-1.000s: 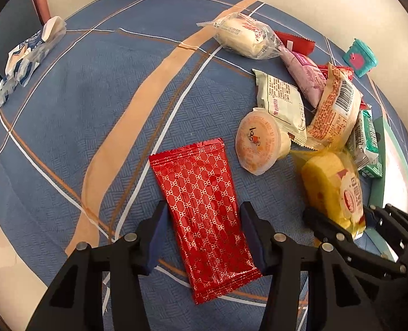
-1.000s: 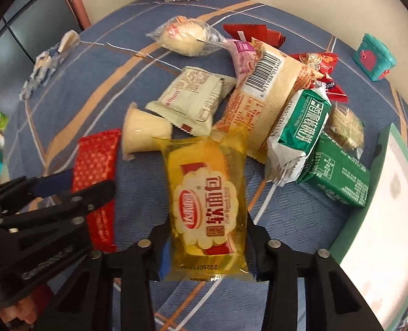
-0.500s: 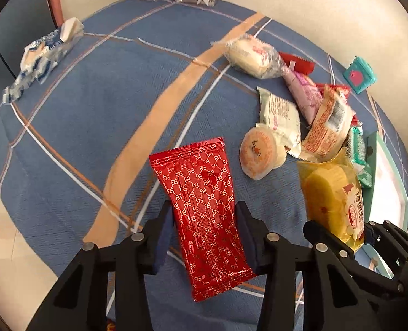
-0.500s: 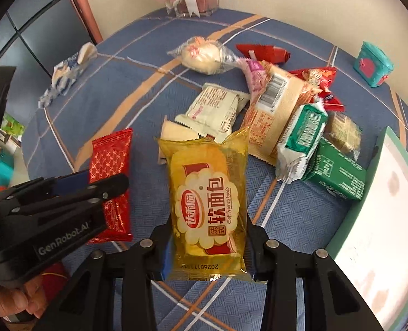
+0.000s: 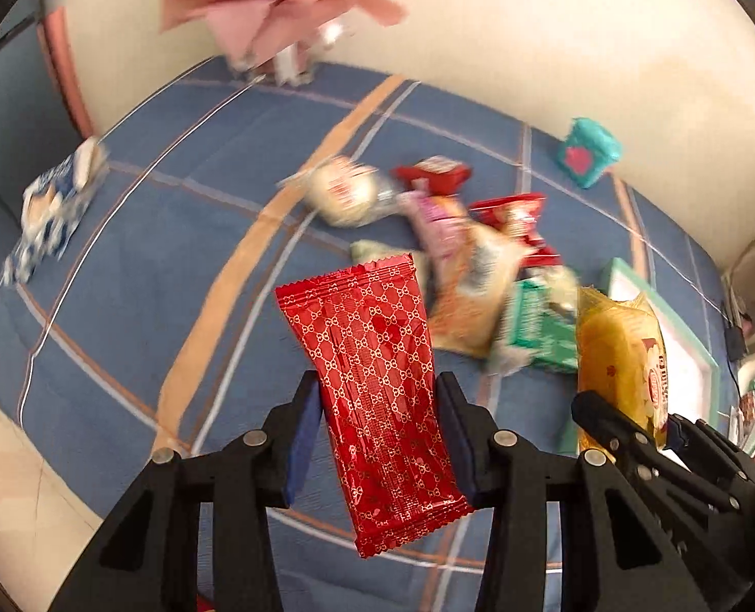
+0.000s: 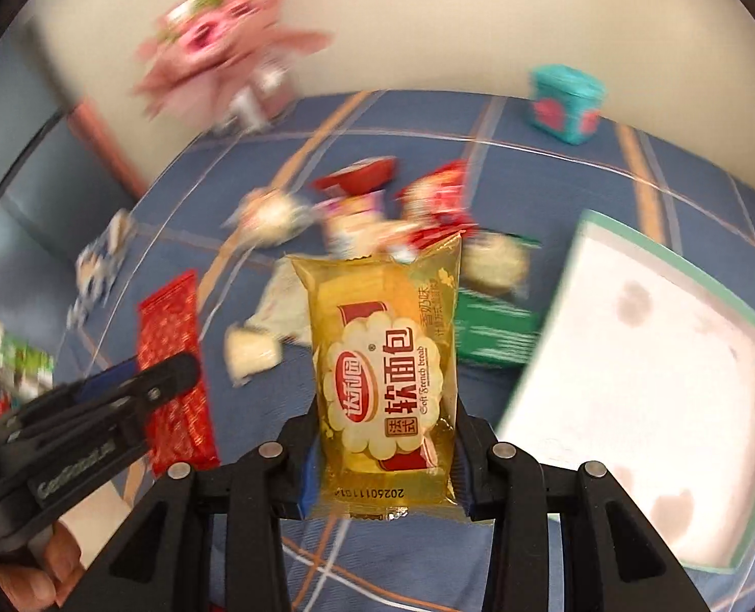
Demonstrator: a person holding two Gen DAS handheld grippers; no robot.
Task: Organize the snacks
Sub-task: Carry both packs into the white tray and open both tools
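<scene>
Tray (image 6: pixel 648 357) right of snack pile (image 6: pixel 377 219)

Our left gripper (image 5: pixel 377 438): held above the table, jaws clamped on the red packet (image 5: pixel 372 392), which stands upright between them. Our right gripper (image 6: pixel 385 454): just right of the left, likewise raised, jaws closed on the yellow bread pack (image 6: pixel 385 372), also upright.

Each camera rides its own gripper, looking forward and down along the jaws at the blue checked worktop (image 5: pixel 183 234) from close above. The left view sits left of the right one; both share the snack pile (image 5: pixel 459 265), the teal box (image 6: pixel 566 102) and the far wall.
</scene>
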